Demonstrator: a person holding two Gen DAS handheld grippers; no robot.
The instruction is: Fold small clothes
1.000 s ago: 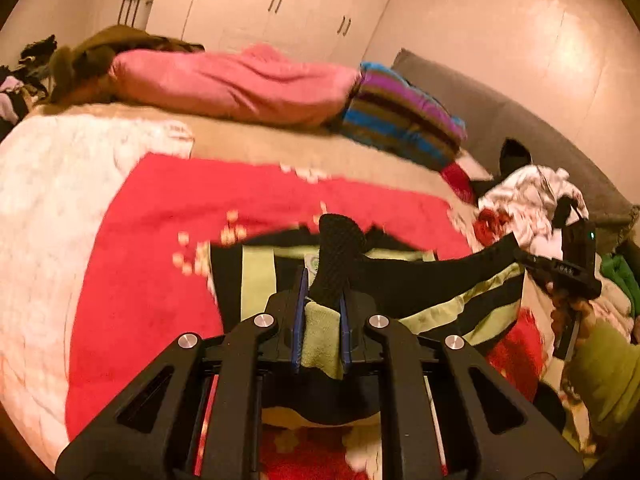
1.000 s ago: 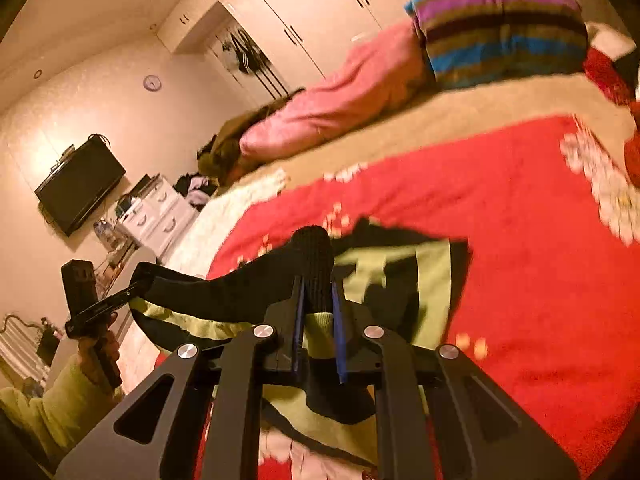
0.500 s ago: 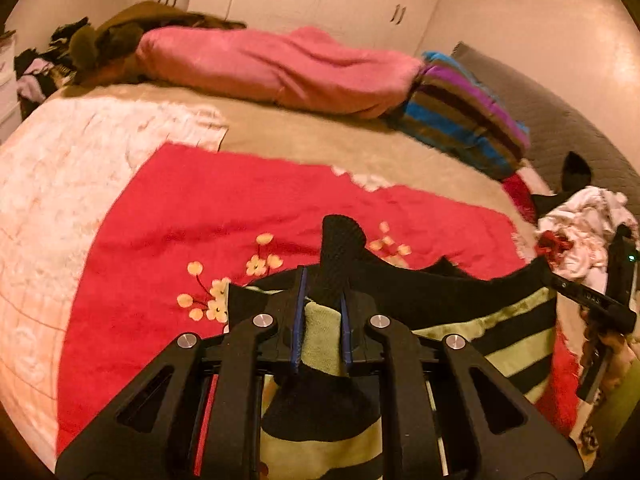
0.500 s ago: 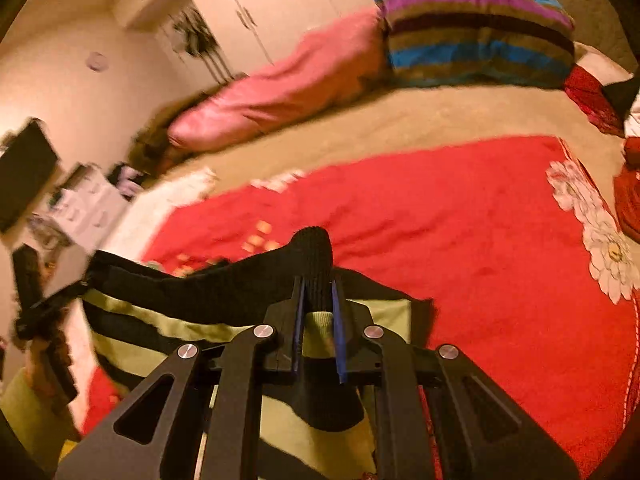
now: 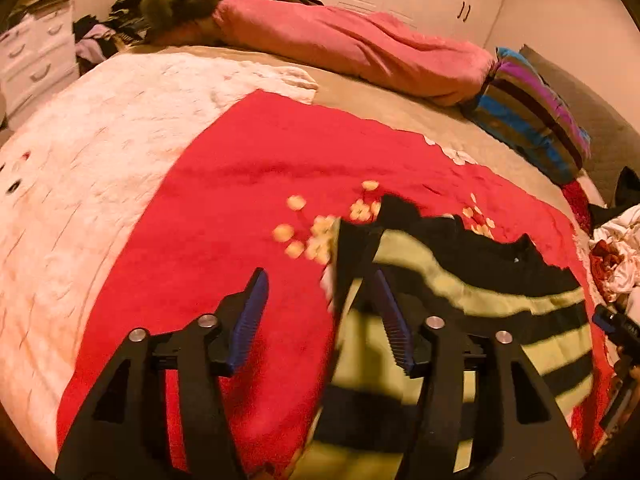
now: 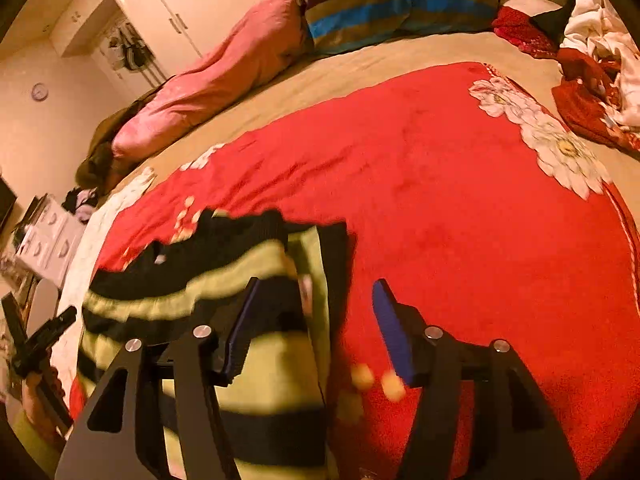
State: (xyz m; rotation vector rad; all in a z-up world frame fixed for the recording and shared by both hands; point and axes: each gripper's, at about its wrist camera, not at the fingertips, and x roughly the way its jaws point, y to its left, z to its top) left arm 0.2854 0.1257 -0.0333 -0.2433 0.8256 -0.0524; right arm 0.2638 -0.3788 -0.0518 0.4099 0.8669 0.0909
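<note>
Release after laying the striped top (image 5: 460, 308) over itself on the red blanket (image 5: 224, 216) — both the left gripper (image 5: 320, 312) and right gripper (image 6: 316, 320) are opening, gripping nothing. Its side edges lie between each pair of jaws; next, probably regrip for another fold

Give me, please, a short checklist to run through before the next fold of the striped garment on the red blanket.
1. Left gripper released: ok, jaws opening, nothing pinched.
2. Right gripper released: ok, jaws opening, pads off the cloth.
3. Striped garment down on the red blanket: ok.
4. Garment edges aligned: cannot tell, blurred.
5. Blanket beyond the garment free of loose clothes: ok.
6. Clothes pile apart from the garment: ok.
</note>
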